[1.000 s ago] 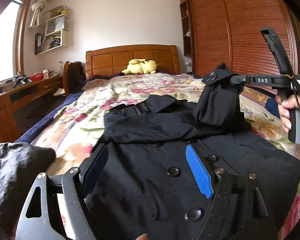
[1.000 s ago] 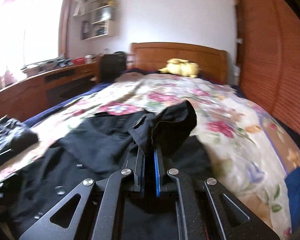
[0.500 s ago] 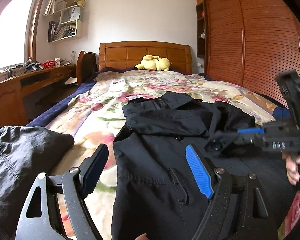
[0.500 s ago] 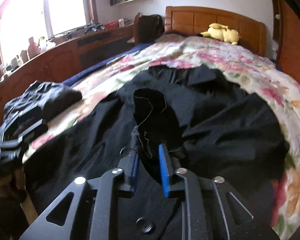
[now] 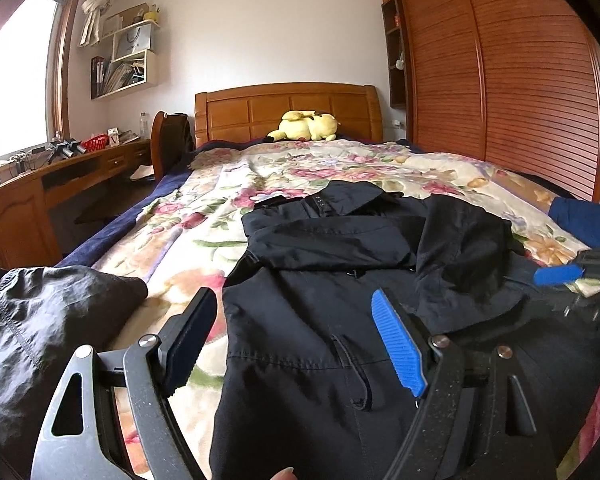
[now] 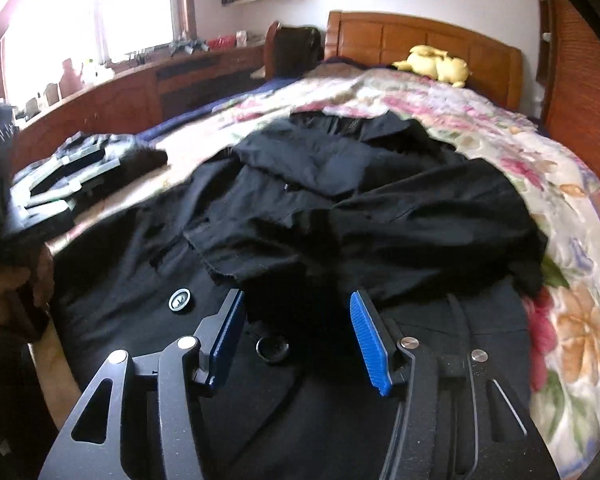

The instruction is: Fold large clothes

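Floral bedspread [image 5: 228, 200] bare beyond coat [image 5: 320, 320]; right tongs [image 6: 298, 320] opening.

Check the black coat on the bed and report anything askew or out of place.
The folded-in sleeve lies rumpled and slanted across the black coat, not flat. A second dark garment sits bunched at the floral bedspread's edge. Nothing looks damaged or spilled.

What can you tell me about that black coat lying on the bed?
The black coat is a large garment of thin, matte woven fabric with round dark buttons, a collar and stitched seams. It lies front up on the floral bedspread, collar toward the headboard. One sleeve is folded across the chest, rumpled. The right gripper hovers just over it, jaws opening with nothing pinched; the left gripper is open above its edge.
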Available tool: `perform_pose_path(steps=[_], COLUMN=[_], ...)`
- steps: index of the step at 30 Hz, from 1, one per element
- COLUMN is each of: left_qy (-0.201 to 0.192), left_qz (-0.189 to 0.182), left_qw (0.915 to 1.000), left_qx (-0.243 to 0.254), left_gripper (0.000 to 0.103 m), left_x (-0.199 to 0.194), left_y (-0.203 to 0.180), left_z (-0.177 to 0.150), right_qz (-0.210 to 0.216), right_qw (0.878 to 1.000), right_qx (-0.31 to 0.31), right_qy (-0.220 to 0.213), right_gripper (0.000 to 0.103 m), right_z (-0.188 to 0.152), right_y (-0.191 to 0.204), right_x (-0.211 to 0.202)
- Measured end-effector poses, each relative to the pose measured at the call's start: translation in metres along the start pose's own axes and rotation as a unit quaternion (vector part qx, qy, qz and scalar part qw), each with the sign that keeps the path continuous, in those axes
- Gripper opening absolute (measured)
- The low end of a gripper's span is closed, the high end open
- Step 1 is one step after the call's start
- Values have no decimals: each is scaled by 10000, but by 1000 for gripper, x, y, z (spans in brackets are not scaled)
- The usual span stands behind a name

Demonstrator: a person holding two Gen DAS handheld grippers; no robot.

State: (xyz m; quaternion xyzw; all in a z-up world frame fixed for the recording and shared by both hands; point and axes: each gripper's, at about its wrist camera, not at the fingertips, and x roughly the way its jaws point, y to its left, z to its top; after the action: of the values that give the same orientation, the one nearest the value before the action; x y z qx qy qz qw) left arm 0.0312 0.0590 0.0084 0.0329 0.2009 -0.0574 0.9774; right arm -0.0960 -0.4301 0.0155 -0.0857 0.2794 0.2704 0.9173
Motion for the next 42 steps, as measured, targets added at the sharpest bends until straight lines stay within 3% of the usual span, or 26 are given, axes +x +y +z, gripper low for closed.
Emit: perform_pose_path(steps=[4,8,14,21,27,32,35,37,39,40,42], left_qy=[42,87,289,648,1000,1593,1820,1875,1936,1925,1928], left_qz=[-8,-160,-368,-405,-609,-801,-899,-1037,-1245,-1277,-1383], left_qw=[10000,9998,9988,9956,9915,9817,9764,9742,9710,9708,9695], left_qx=[67,-11,146,535,574,677,738,703,653,643,620], left_gripper=[81,81,81,81,81,79,72,60,34,30,11], left_x=[2,6,23,40,50,72,79,79,77,76,73], left_y=[-8,-17,-49,-77,-83,-91,-96,-97,-97,-97,-96], left_z=[0,5,8,3,-3,-16,-21,-22,-23,-22,-19], right_qz=[-452,-553,-971,-517,-472,-550,-521,-530,-522,-519,-513], right_qw=[9988,9972,9936,9960,9968,9960,9954,9951,9948,9947,9944], right_qx=[19,410,469,670,587,615,711,757,785,803,835], right_qy=[-183,-304,-337,-271,-276,-339,-366,-366,-375,-381,-393], right_gripper=[56,56,56,56,56,56,56,56,56,56,56], right_z=[5,11,2,-14,-17,-25,-26,-28,-28,-28,-28], right_y=[-12,-32,-40,-49,-56,-63,-68,-70,-72,-72,-73], right_x=[-4,3,25,26,29,13,9,8,6,6,5])
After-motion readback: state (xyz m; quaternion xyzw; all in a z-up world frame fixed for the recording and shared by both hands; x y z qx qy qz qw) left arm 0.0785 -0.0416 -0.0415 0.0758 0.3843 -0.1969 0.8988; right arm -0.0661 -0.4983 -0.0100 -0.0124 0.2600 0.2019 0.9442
